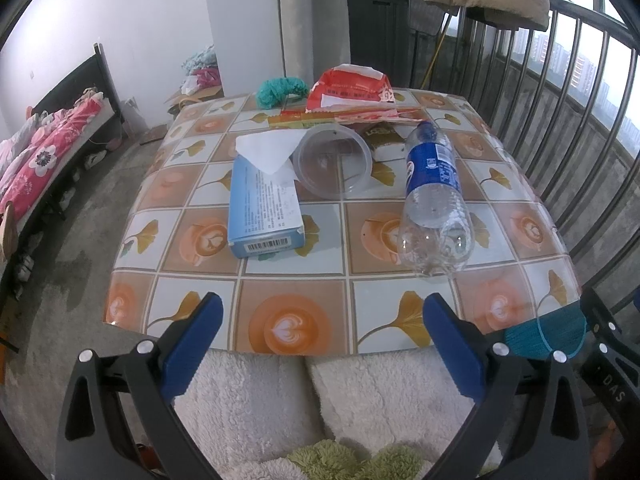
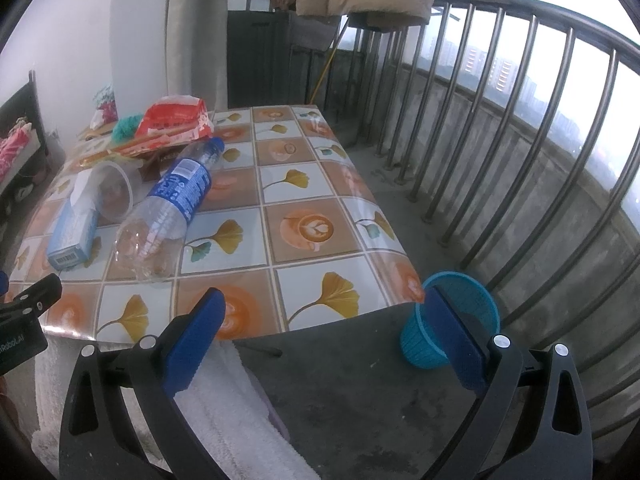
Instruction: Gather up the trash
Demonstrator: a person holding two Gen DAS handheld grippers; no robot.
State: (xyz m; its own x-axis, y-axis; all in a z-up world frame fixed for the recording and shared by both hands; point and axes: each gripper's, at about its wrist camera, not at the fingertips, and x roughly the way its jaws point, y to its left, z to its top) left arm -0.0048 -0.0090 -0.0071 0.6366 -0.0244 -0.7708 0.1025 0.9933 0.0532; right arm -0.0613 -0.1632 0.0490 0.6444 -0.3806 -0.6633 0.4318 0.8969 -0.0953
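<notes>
Two claws, both spread wide and holding nothing: left claw (image 1: pixel 322 344) hangs over the near edge of the bench (image 1: pixel 400 312), right claw (image 2: pixel 324 340) sits off the bench's near right corner, above the floor.

Step, as I read it: nothing picked yet, first grasp pending. Trash all sits on the bench: empty clear bottle (image 1: pixel 434 200) on its side with cap pointing away, clear plastic cup (image 1: pixel 334 166) on its side just left of it, light blue carton (image 1: pixel 262 210) with white tissue (image 1: pixel 266 152) at its far end, red wrapper (image 1: pixel 350 88) plus flat packaging at the back.

Teal basket (image 2: pixel 450 320) stands on the floor by the bench's right corner, the likely drop point.

Next move: bottle is nearest; close across its body, not the tapered neck, then carry to the basket.

Writing: barcode on the carton's end, fine print on its top unreadable. Bottle label blue, brand not legible. Wrapper print too blurred.
</notes>
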